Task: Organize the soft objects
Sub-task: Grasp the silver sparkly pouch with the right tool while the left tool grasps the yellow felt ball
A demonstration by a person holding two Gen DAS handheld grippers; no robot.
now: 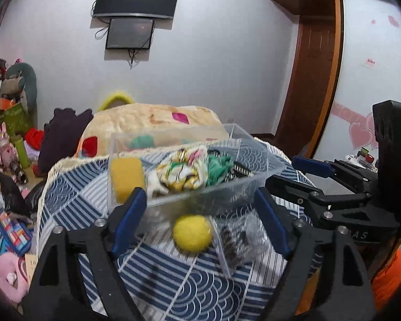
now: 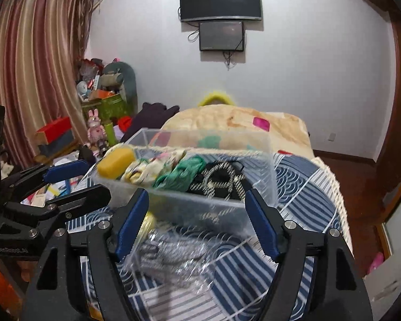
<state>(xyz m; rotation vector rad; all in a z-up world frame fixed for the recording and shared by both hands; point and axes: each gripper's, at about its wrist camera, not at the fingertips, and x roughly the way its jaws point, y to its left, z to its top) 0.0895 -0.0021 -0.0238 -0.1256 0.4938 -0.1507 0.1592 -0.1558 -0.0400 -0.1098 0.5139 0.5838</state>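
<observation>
A clear plastic box (image 1: pixel 254 184) sits on the blue patterned cloth (image 1: pixel 184 289). It holds a yellow sponge (image 1: pixel 127 179), a floral cloth (image 1: pixel 184 172), a green cloth (image 1: pixel 219 165) and a black-and-white item (image 2: pixel 222 180). A yellow felt ball (image 1: pixel 192 232) and a shiny silver-black scrunchie (image 1: pixel 243 238) lie in a near clear compartment. My left gripper (image 1: pixel 200 222) is open around the ball, empty. My right gripper (image 2: pixel 195 222) is open over the silver scrunchie (image 2: pixel 173 254), empty. The box also shows in the right wrist view (image 2: pixel 264 144).
A beige patterned blanket (image 1: pixel 157 123) lies behind the box. Toys, boxes and papers clutter the floor at left (image 1: pixel 10 160). Two screens hang on the far wall (image 1: pixel 136 0). A wooden wardrobe (image 1: pixel 315 85) stands at right. The cloth's fringed edge (image 2: pixel 334 187) drops off at right.
</observation>
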